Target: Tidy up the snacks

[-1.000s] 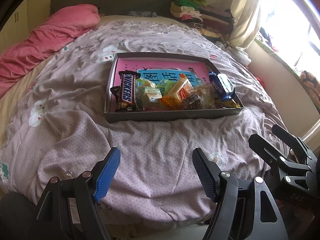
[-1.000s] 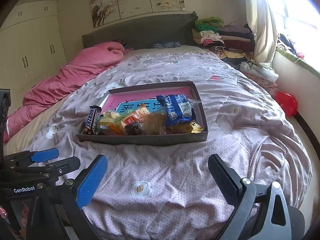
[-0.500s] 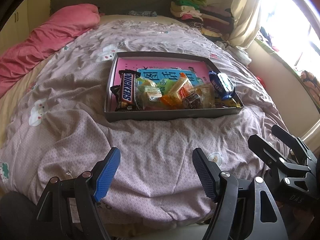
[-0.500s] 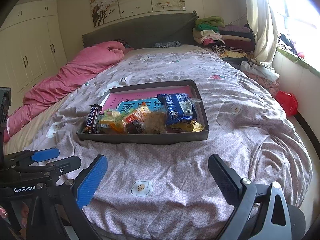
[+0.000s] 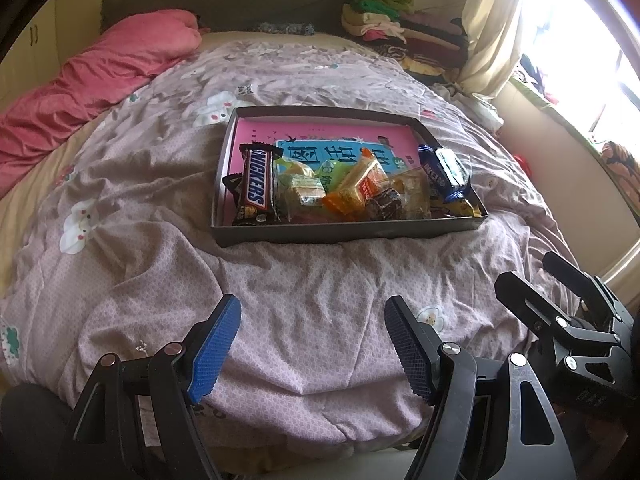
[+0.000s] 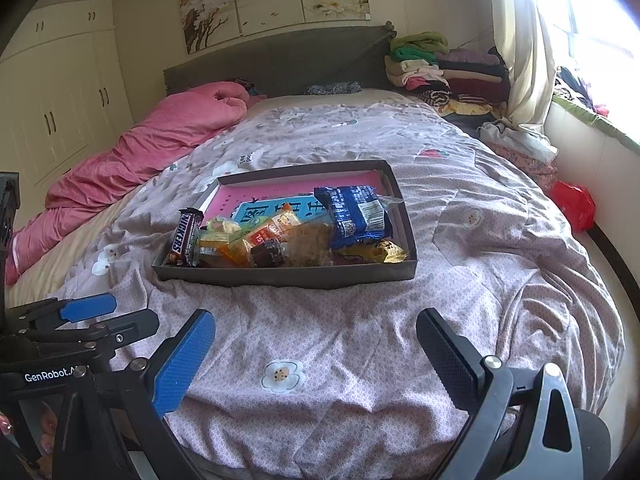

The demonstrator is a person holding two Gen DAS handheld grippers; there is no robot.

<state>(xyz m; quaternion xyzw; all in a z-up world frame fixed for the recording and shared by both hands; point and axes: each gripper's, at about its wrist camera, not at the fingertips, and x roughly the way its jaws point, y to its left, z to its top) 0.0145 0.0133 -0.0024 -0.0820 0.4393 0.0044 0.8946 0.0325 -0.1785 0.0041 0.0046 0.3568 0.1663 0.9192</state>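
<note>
Over bed (image 5: 160,240), both tools (image 5: 312,344) (image 6: 316,352) unmoved, open; tray (image 5: 348,232) same.

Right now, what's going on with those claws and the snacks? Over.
Left claw and right claw open, empty, above the quilt. Snacks piled in grey tray, untouched. Nothing in the way.

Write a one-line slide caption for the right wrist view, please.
Open right tool above the quilt, facing a snack tray.
</note>
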